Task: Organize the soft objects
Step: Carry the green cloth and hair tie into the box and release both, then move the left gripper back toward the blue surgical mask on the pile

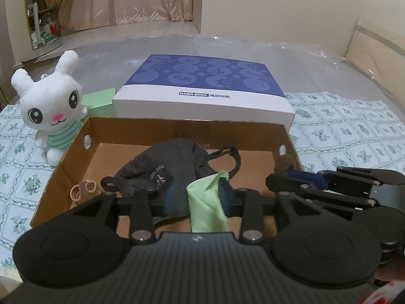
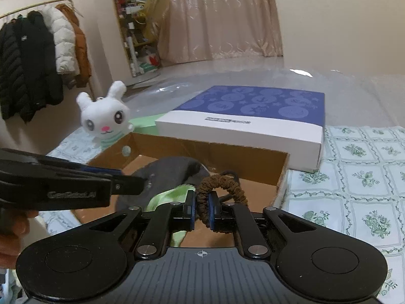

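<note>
Down in the cardboard box (image 1: 177,131) at the centre of the left wrist view, a light green cloth (image 1: 207,202) hangs between the fingers of the left hand-held gripper (image 1: 197,192). Those jaws are spread, and the cloth drapes against the right-side pad with a gap on the other side. Behind it a dark grey face mask (image 1: 162,167) lies on the box floor, its ear loop curling out to the right. A few small pink hair ties (image 1: 83,188) sit in the box's lower left corner.

Over to the right wrist view: the right hand-held gripper (image 2: 202,202) is pinching a brown scrunchie (image 2: 222,187). The band stands between the two pads and arches away to the right, above the open box. The left hand-held gripper comes in from the left edge of this frame, and the green cloth shows just below it.

Moving outward, a flat box with a blue patterned lid and white sides (image 1: 205,86) sits just beyond the cardboard box's far wall. A small green box (image 1: 101,101) is tucked at its left. A white plush rabbit (image 1: 50,106) in a green striped shirt sits upright at the cardboard box's far left corner. Everything rests on a floral-patterned cloth (image 1: 354,136), with clear plastic sheeting (image 1: 303,55) beyond. Upper left of the right wrist frame, coats (image 2: 30,63) hang on a rack.
</note>
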`<state>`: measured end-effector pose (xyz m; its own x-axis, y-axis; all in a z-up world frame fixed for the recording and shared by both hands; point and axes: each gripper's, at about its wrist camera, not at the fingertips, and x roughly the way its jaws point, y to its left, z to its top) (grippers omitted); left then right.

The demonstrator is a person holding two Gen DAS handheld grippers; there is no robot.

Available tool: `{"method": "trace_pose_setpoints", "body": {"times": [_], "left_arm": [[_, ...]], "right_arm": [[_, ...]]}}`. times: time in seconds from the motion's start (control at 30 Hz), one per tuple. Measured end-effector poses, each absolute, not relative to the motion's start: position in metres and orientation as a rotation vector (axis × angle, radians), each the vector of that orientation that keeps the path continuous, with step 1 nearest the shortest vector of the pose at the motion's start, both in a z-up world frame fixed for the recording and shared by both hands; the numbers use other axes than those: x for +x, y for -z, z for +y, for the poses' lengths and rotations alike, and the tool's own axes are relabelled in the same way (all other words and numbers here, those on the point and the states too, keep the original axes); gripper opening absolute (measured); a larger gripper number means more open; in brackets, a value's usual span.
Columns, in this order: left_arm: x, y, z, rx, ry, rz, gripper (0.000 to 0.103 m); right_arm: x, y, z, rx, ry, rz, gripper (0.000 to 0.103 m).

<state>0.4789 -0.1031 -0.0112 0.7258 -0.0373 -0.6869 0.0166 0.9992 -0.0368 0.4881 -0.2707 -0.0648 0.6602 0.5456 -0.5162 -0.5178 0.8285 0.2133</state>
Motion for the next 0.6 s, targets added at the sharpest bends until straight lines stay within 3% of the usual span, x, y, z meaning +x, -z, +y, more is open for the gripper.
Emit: {"method": "trace_pose_setpoints", "body": {"times": [0.03, 0.07, 0.6], "left_arm": [[0.478, 0.011, -0.102, -0.029, 0.030, 0.762, 0.034], [0.477, 0.010, -0.102, -0.030, 0.031, 0.764, 0.035], [0.419, -0.027, -0.118, 0.000, 0.118, 0.738, 0.036]], "right_arm": [[0.489, 0.066, -0.270, 0.050, -0.597, 0.608, 0.040], [0.490, 0.066, -0.270, 0.051, -0.592, 0.613, 0.052], [0.420, 0.037, -0.316, 0.150, -0.494, 0.585, 0.053]]}}
